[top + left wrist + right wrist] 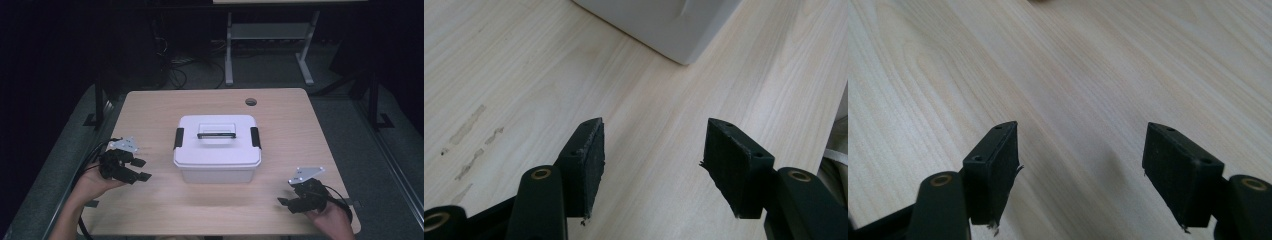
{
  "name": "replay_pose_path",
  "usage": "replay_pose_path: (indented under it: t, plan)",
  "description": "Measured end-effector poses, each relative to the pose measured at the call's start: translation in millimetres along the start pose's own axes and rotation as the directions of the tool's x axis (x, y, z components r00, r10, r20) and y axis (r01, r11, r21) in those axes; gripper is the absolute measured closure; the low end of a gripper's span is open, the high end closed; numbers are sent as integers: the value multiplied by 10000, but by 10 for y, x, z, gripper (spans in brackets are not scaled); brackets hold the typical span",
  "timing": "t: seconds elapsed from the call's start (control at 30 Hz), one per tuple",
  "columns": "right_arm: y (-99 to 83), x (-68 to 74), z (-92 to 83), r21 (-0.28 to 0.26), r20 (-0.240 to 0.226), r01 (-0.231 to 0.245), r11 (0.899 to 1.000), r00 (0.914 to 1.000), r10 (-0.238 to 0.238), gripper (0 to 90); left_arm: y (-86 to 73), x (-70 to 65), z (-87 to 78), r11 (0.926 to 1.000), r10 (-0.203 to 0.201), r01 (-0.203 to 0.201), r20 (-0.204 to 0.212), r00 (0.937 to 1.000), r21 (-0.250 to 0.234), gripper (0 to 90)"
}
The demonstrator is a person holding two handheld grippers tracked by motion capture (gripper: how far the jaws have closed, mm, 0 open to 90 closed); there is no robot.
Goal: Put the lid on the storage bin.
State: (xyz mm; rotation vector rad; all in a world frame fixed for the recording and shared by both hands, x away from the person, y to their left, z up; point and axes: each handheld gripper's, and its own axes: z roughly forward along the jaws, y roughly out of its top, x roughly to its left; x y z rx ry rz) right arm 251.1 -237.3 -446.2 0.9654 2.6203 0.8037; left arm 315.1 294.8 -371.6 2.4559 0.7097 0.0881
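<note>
A white plastic storage box (217,150) with a lid, a dark carry handle (216,134) and a black latch (178,138) at each end stands shut in the middle of the wooden table (280,107). My left gripper (141,169) rests at the table's left side, open and empty, pointing toward the box. A corner of the box (664,25) shows beyond its spread jaws (651,155). My right gripper (283,202) sits near the front right corner, open, with bare wood between its jaws (1080,160).
A round cable hole (251,102) lies at the table's back right. Beyond the table stand a white desk frame (270,40) and loose cables (175,65) on a dark floor. Table edges are close behind both hands.
</note>
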Motion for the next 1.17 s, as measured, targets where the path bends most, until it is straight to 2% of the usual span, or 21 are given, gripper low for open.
replay_pose_path:
  t: [0.27,0.57,1.17]
  plan:
    - [1,13,-4,-3,6,-10,10000,10000,10,301,-93,-5,-10,10000,-93,93,-72,9999,-13,402]
    - [-5,23,1,17,-9,-4,10000,10000,4,301,-198,-12,33,9993,-351,352,75,9994,-82,401]
    - [-13,39,5,43,18,34,10000,10000,-35,300,-339,-59,90,9984,-501,504,148,9986,-237,397]
